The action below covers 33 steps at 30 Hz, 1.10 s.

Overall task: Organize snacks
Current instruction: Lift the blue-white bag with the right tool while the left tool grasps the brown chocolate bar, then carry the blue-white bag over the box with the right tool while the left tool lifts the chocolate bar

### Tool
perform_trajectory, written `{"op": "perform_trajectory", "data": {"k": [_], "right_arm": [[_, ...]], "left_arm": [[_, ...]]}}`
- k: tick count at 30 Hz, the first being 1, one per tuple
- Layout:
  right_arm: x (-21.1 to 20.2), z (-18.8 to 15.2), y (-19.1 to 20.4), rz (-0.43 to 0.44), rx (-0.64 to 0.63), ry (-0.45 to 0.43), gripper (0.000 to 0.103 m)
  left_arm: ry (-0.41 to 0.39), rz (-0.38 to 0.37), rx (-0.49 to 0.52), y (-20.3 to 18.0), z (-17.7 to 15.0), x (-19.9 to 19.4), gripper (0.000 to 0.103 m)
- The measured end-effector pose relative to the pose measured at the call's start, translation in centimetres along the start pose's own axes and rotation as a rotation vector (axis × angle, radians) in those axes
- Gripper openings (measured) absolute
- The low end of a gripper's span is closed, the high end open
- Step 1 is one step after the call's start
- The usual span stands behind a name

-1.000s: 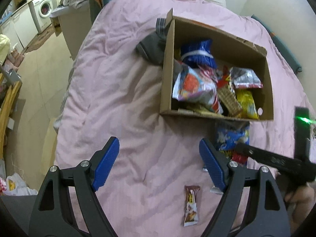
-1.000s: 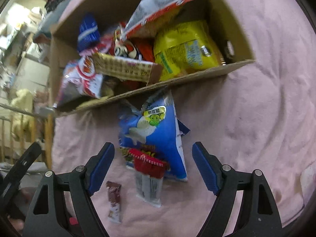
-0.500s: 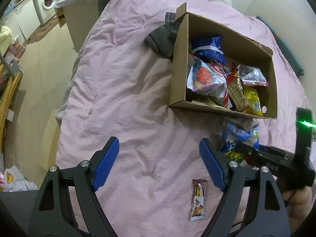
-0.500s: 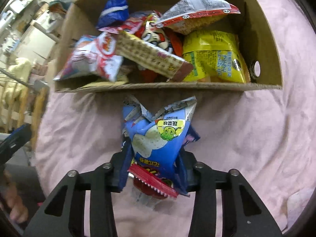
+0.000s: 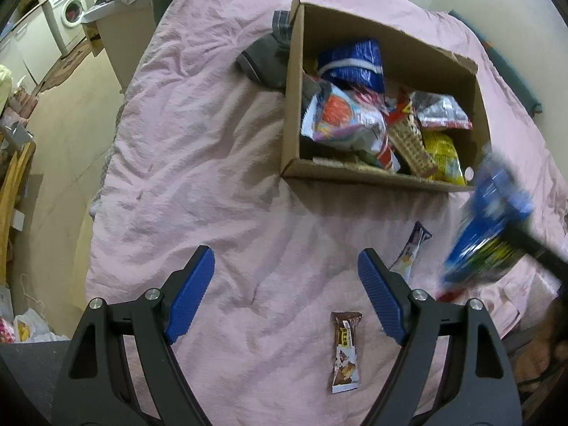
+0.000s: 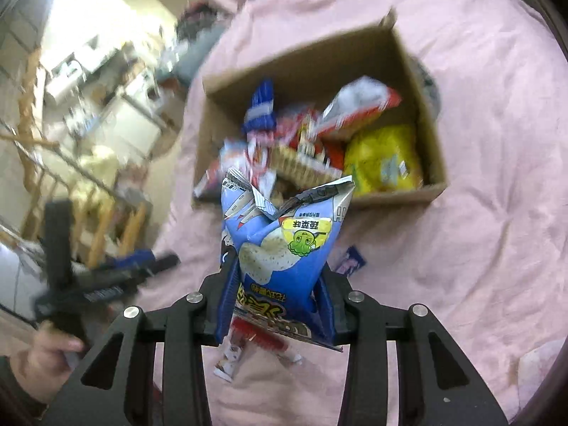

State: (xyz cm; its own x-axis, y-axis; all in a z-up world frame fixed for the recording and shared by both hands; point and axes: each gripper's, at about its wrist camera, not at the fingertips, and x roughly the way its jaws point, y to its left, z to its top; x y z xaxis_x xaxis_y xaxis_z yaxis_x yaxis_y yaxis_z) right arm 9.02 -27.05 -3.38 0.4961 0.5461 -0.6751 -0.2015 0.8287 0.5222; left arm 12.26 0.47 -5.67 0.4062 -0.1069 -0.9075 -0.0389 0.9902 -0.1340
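Note:
A cardboard box full of snack bags lies on a pink bedspread; it also shows in the right wrist view. My right gripper is shut on a blue chip bag and holds it lifted in front of the box; the bag shows blurred in the left wrist view. My left gripper is open and empty above the bedspread. A brown chocolate bar lies between its fingers. A small white and purple packet lies near the box. A red-topped packet lies under the lifted bag.
A grey garment lies against the box's left side. The bed's left edge drops to the floor, with a washing machine beyond. A wooden frame stands left of the bed.
My right gripper closed on the blue chip bag and lifted it off the bedspread, uncovering the small packet. The left gripper drifted a little and stayed open.

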Motion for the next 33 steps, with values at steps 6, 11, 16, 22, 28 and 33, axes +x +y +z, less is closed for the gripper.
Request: {"op": "perform_trajectory", "data": {"k": [6,11,16,22,28,33], "right_arm": [[-2.5,0.9,-1.9,-0.042,0.067,-0.092,0.041],[-2.3,0.8,-2.8,-0.069,0.085,-0.064,0.041],[-2.8,0.6,-3.3,-0.073,0.086,-0.053,0.041],[-2.6,0.4,-3.3,-0.076,0.086,-0.045,0.041],[-2.3,0.1,-3.4,-0.091,0.086,-0.029,0.041],[-2.2,-0.1,-3.1,-0.092,0.079,-0.021,0.041]], "left_arm": [[0.060,-0.007,0.008,-0.9,-1.6,1.5,0.080],[0.133,-0.021,0.065,-3.1,-3.9,3.0,0.080],[0.169,-0.025,0.101,-4.7,-5.7,3.8,0.077],[0.298,-0.016,0.162,-6.4,-7.9,6.7,0.056],[0.284,0.035,0.224,-7.6,-8.7,7.3,0.035],[0.290,0.039,0.214,-7.8,-8.8,7.2,0.016]]}}
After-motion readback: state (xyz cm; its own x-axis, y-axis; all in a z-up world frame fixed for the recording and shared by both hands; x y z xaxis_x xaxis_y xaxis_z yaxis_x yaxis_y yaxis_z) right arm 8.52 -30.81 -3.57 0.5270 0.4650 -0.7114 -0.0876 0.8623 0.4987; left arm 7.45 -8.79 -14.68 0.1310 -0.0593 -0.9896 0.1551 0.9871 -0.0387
